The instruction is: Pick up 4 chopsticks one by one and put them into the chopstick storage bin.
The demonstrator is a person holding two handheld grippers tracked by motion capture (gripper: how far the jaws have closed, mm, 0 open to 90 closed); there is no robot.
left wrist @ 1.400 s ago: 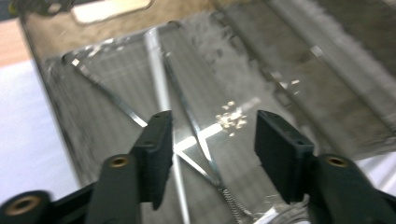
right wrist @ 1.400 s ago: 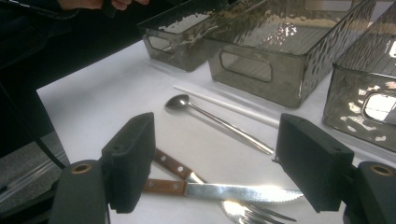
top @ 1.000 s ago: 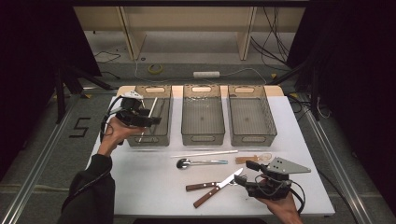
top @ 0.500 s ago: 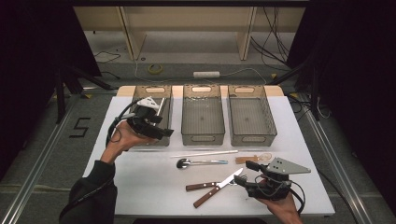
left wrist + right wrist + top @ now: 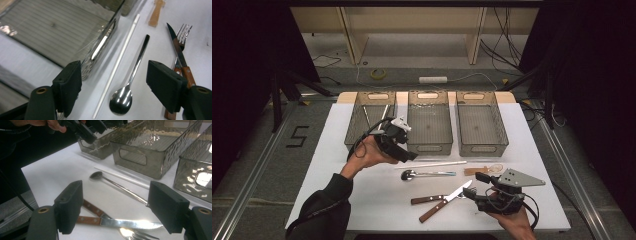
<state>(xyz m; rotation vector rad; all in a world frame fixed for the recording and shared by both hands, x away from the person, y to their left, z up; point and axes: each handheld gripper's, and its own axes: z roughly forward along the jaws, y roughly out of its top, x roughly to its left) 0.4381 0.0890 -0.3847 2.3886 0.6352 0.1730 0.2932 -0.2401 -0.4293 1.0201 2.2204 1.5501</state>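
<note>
fork (image 5: 184,32): handle hidden under knife (image 5: 178,47) | wooden spoon (image 5: 155,14): bowl cut off

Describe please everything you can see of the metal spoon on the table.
The spoon is shiny, polished metal by its look, with a rounded bowl and a long, thin, straight handle. It lies flat on the white table, bowl up, in front of the bins, beside a long white stick and roughly parallel to it. It appears to touch only the table. The open left gripper hovers above, its jaws either side of it.
</note>
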